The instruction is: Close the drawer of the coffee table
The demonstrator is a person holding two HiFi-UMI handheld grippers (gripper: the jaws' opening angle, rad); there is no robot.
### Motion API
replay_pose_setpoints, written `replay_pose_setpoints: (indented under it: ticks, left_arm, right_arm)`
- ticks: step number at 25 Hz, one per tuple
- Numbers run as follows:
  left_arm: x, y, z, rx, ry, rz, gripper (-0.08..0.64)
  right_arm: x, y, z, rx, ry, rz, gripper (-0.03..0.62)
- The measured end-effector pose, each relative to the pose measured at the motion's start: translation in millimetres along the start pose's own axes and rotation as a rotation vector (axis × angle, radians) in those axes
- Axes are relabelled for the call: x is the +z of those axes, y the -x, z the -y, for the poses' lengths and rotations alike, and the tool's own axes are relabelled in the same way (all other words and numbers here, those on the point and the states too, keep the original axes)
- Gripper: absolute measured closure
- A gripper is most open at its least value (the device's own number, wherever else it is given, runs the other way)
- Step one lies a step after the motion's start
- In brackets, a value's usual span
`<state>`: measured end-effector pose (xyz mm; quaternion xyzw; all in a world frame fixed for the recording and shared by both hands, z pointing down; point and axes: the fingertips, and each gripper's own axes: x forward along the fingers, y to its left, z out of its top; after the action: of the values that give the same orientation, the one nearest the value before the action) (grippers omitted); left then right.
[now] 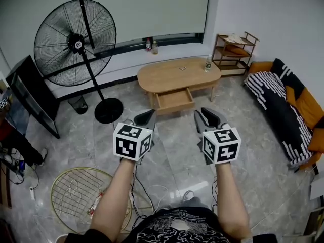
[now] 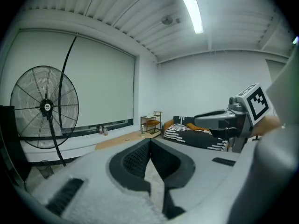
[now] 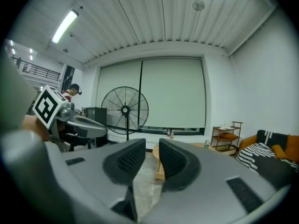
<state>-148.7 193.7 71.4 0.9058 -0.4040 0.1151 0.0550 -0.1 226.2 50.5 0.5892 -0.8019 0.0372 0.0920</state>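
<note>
You hold both tools out in front of you, side by side, above the shiny grey floor (image 1: 174, 153). Your left gripper (image 1: 146, 118) is closed tight. In the left gripper view its two black bumpy pads (image 2: 135, 160) touch at the tips, and nothing is between them. Your right gripper (image 1: 207, 116) is open just a tiny bit. In the right gripper view you can see a thin gap between its pads, and it has hold of nothing.

The long wooden coffee table with round ends (image 1: 172, 72) stands ahead of you, near the wall under the window. Its flat wooden drawer (image 1: 174, 100) is pulled out on the side that faces you. Both tools are well apart from it.

A small clear bottle (image 1: 207, 64) stands on the table top, near the right end. The big black standing fan (image 1: 76, 39) is to the left of the table. The black-and-white striped sofa with orange cushions (image 1: 278, 100) is along the right wall.
</note>
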Motion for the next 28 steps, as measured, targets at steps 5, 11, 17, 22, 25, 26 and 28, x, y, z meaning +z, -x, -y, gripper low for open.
replay_pose_setpoints:
  ticks: [5,11,17,22,25,26,28]
  left_arm:
    - [3,0,-6,0.007,-0.006,0.006,0.558]
    - [7,-12,-7,0.01,-0.015,-0.002,0.558]
    - [4,-30,-20,0.03,-0.019,-0.017,0.558]
    - [6,-58,-35,0.046,-0.022,-0.033,0.558]
    - [8,-84,-43,0.054,-0.021,-0.042,0.558]
    - [9,-94,-46,0.056,-0.021,-0.044,0.558]
    - [13,-114,-53,0.062,-0.022,-0.047,0.558]
  right_arm:
    - [-2,-4,-3,0.012,-0.004,-0.003,0.427]
    - [-5,-13,8,0.015,-0.023,-0.012,0.348]
    - [-6,-38,19,0.022,-0.04,-0.003,0.261]
    - [-8,-65,38,0.036,-0.05,-0.004,0.236]
    - [-11,-86,58,0.041,-0.06,-0.009,0.233]
    - [-11,-93,66,0.042,-0.062,-0.01,0.232]
    - [-10,-109,82,0.045,-0.063,-0.012,0.227]
